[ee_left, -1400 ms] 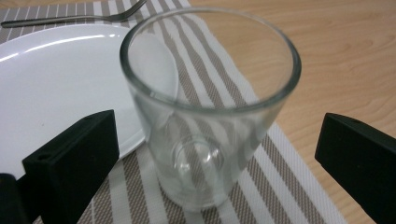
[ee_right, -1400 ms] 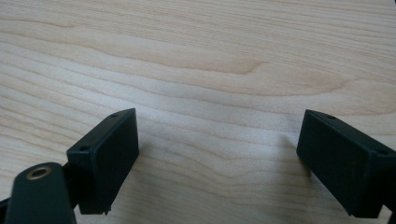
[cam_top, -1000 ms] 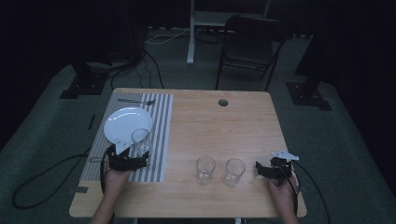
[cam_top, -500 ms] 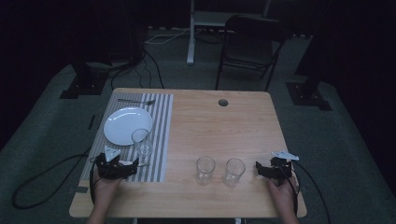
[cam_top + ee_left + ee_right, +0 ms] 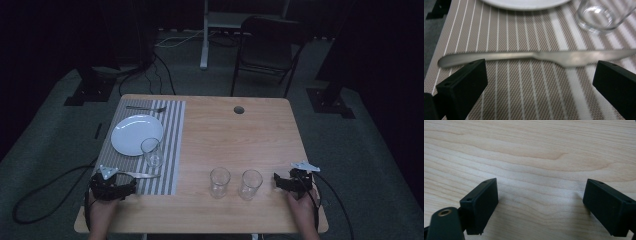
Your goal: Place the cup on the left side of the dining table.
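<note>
we hold the left gripper fingers wide open just short of the knife on the striped mat; right gripper fingers open over bare desk.

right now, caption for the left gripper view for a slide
Open left gripper just short of knife on striped placemat.
</note>
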`<state>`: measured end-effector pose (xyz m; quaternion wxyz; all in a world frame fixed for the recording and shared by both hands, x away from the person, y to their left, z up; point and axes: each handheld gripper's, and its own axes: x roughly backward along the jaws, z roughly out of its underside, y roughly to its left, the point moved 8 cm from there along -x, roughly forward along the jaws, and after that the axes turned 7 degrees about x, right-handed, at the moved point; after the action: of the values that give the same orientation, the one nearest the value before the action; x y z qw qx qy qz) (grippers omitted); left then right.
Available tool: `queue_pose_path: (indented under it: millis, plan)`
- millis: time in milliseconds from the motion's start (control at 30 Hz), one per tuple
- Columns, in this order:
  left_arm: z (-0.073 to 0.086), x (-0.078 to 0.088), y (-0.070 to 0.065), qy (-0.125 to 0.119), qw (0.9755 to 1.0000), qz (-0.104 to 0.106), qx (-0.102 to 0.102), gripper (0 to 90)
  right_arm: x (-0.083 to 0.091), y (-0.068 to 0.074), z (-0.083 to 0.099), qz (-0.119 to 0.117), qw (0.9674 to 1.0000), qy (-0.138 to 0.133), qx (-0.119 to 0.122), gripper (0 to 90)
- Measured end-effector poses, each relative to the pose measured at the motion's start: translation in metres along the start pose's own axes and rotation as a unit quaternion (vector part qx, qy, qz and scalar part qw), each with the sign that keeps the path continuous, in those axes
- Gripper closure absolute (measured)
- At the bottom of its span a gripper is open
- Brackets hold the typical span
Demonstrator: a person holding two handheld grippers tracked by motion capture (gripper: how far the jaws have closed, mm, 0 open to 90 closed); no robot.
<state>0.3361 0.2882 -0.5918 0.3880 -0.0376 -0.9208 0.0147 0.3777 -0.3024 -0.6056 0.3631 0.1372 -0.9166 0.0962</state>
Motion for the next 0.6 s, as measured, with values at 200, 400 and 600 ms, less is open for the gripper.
queue_pose_path:
  millis: [200,400,600]
  plan:
    - [0.008,0.0,0.014,0.013,0.9998,-0.015,0.008,0.2,0.0,0.0,0.0,0.0,1.0,0.0,-0.001,12.4]
    - [0.011,-0.003,0.018,0.019,0.9996,-0.016,0.013,0.2,0.0,0.0,0.0,0.0,1.0,0.0,0.0,12.4]
    - [0.013,-0.001,0.026,0.014,0.9995,-0.02,0.02,0.2,0.0,0.0,0.0,0.0,1.0,0.0,0.0,12.4]
